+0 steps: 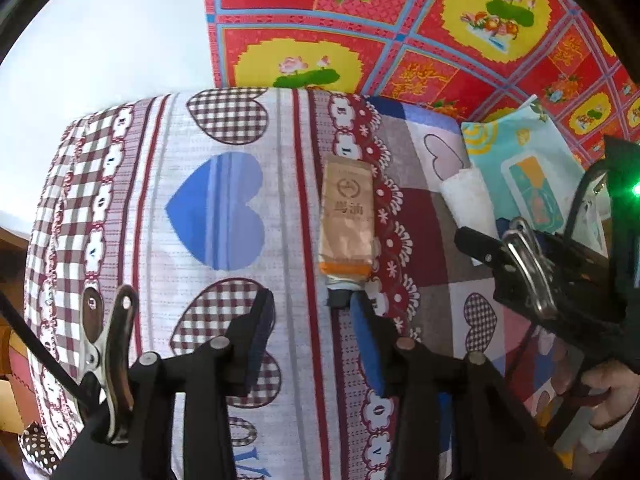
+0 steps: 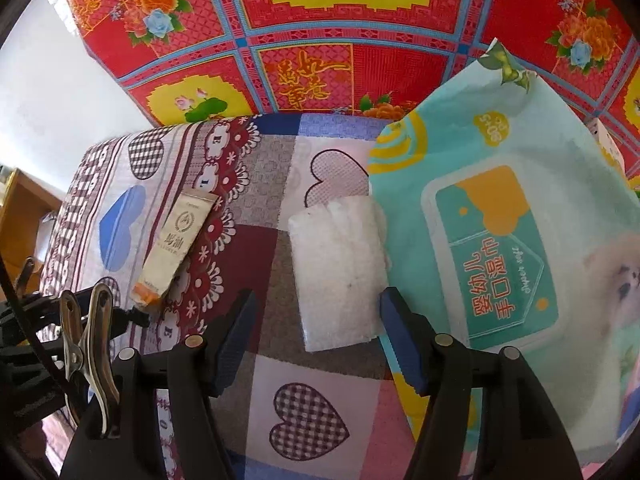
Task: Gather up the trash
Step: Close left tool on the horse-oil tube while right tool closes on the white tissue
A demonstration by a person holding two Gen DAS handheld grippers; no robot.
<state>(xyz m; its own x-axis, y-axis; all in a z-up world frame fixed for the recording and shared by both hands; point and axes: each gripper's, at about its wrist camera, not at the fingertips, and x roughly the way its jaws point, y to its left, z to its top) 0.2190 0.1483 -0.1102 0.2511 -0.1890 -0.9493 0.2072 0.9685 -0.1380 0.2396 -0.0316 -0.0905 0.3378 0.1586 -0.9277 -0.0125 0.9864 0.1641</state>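
- Spanning the scene from the left edge: a patchwork bedcover point(image 1: 224, 208) printed with blue and gingham hearts, maroon stripes and a lace-pattern band, draped over a raised surface.
- Left gripper point(image 1: 314, 312): pointed steeply down over the bedcover, jaws partly apart with only cloth between them; its right finger tip lies just beside the dark cap of the tube, and whether it touches the cap cannot be told.
- Tube point(image 1: 347, 220): a flattened beige tube with an orange band near its cap, lying flat on the maroon stripe and lace band, cap end toward the left gripper.
- Folded white tissue point(image 2: 340, 268): lying flat on the maroon and grey squares, to the right of the tube and apart from it, its right edge against the wet-wipe pack.
- Right gripper point(image 2: 318, 316): also angled down, jaws at a middling width astride the near end of the tissue; the pads do not appear to press it.
- Wet-wipe pack point(image 2: 500, 240): a large teal packet with a flip lid label, farthest right on the cover.
- Behind everything: a red, yellow and blue floral cloth point(image 2: 340, 40) hanging upright.
- Lower right in the left view: a hand point(image 1: 608, 396) holding the right gripper's handle.
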